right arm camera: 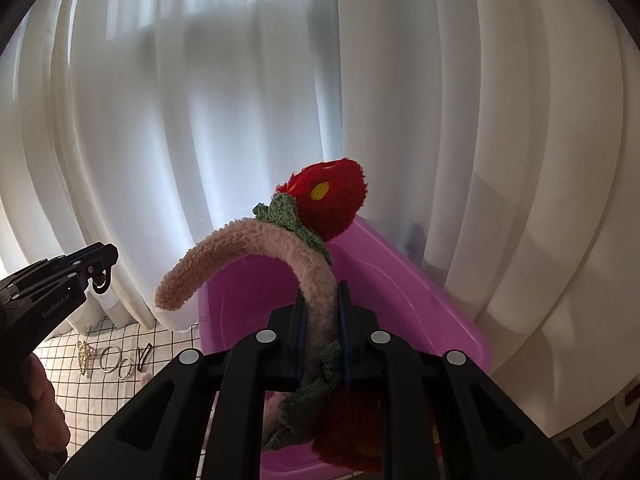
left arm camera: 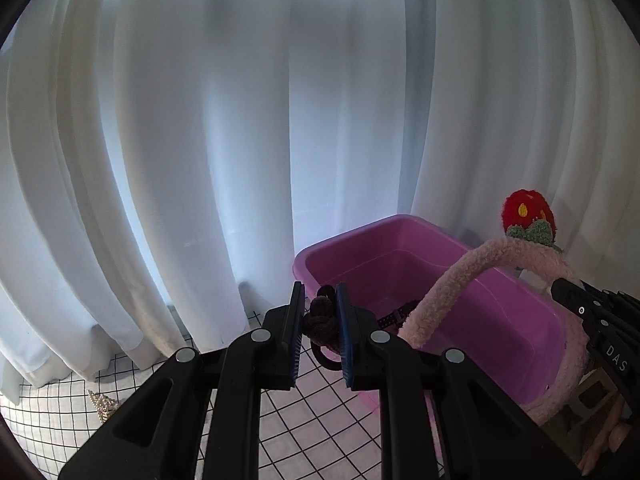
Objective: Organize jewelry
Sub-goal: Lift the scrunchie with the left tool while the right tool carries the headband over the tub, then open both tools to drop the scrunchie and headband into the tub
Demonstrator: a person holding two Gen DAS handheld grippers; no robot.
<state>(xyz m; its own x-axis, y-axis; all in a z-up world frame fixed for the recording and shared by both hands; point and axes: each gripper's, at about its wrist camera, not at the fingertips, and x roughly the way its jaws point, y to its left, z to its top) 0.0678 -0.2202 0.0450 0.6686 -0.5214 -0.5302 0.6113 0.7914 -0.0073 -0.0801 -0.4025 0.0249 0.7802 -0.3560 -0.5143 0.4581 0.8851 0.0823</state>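
My left gripper point(left arm camera: 320, 300) is shut on a dark brown knotted hair tie point(left arm camera: 320, 322), held in the air just left of a pink plastic tub point(left arm camera: 516, 312). A dark strap-like item point(left arm camera: 394, 314) lies inside the tub. My right gripper point(right arm camera: 322, 304) is shut on the band of a fluffy pink headband point(right arm camera: 248, 242) with red strawberry pompoms point(right arm camera: 332, 200) and green leaves. That headband point(left arm camera: 452, 276) arches over the tub point(right arm camera: 404, 280) in the left wrist view, where the right gripper's body shows at the far right. The left gripper point(right arm camera: 98, 262) appears at the left edge of the right wrist view.
White curtains point(left arm camera: 200, 140) hang close behind the tub. On the black-gridded white cloth point(right arm camera: 100, 384) lie a gold claw clip point(right arm camera: 84, 354), silver rings point(right arm camera: 116, 362) and a dark clip point(right arm camera: 145, 356). A gold clip point(left arm camera: 103, 405) also lies at the lower left. A hand point(right arm camera: 36, 404) holds the left gripper.
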